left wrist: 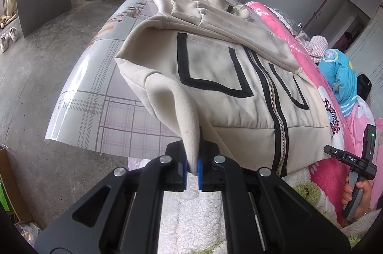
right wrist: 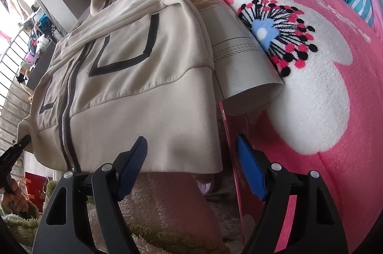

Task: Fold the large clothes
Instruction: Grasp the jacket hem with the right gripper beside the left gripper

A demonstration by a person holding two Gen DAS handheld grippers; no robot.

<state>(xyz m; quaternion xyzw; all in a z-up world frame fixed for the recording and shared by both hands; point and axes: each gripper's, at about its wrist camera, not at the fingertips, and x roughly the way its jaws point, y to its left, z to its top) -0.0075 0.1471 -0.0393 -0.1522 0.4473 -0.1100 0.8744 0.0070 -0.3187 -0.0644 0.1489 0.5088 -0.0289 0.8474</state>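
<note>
A cream zip jacket (left wrist: 239, 76) lies face up on the plaid-covered table (left wrist: 100, 95), its zipper closed and its hem hanging a little over the near edge. Both sleeves seem already folded in across the chest, though the far part is too bent by the lens to be sure.

The left gripper (left wrist: 192, 166) is closed tight on the near left corner of the hem, and a fold of cream cloth is pinched between its blue pads (left wrist: 183, 166). The cloth rises from the table to the jaws, so this corner is lifted.

The right gripper (right wrist: 191, 172) stands wide apart and holds nothing. Its two blue fingers (right wrist: 134, 165) are just below the right corner of the hem, one under the cloth edge and one beside the pink blanket (right wrist: 323, 98), and the pads do not press on the fabric.

I judge that the step in hand is to take both bottom corners before folding the jacket upward toward the collar. The next move calls for the right gripper to slide onto the hem corner and close on it, at the same height as the left, so the fold stays straight
</note>
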